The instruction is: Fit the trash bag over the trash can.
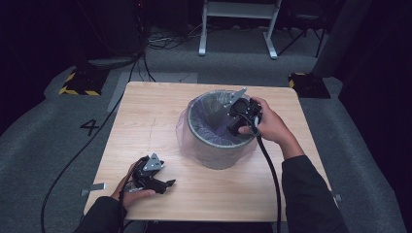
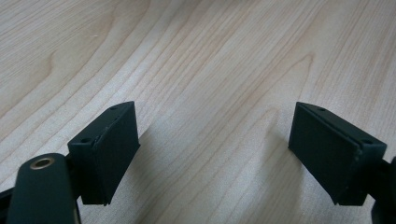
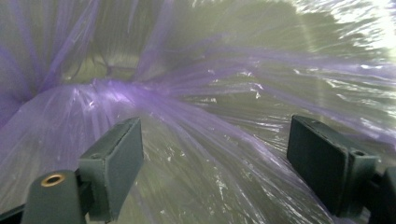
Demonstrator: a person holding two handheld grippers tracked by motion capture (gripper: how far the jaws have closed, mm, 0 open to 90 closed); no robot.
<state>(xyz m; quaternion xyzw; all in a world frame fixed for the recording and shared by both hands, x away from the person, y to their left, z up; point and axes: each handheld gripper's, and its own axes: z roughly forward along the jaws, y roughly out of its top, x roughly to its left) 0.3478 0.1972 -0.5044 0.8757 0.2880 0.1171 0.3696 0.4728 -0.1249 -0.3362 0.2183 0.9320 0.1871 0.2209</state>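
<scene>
The right gripper (image 1: pixel 237 127) sits at the right side of the bin's mouth, tipped down into it, with the person's right hand (image 1: pixel 269 125) wrapped around its body. In the right gripper view its jaws stand wide apart with nothing between them (image 3: pixel 215 163); past them lies the purple plastic bag (image 3: pixel 196 107), creased and shiny, gathered into folds that run toward the upper left.

The bin (image 1: pixel 218 131) is a grey round tub standing upright near the middle of the wooden table (image 1: pixel 145 111), a little toward the right. The bag lines its inside and hangs over the rim and down the outer wall on the left side (image 1: pixel 183 131). A black cable (image 1: pixel 272 174) trails from the right gripper back along the person's sleeve.

The left gripper (image 1: pixel 167 183) rests low near the front left part of the table, well apart from the bin, held in the left hand (image 1: pixel 133 191). Its jaws are also wide open and empty (image 2: pixel 215 154) — the left gripper view shows bare wood grain between and beyond them.
</scene>
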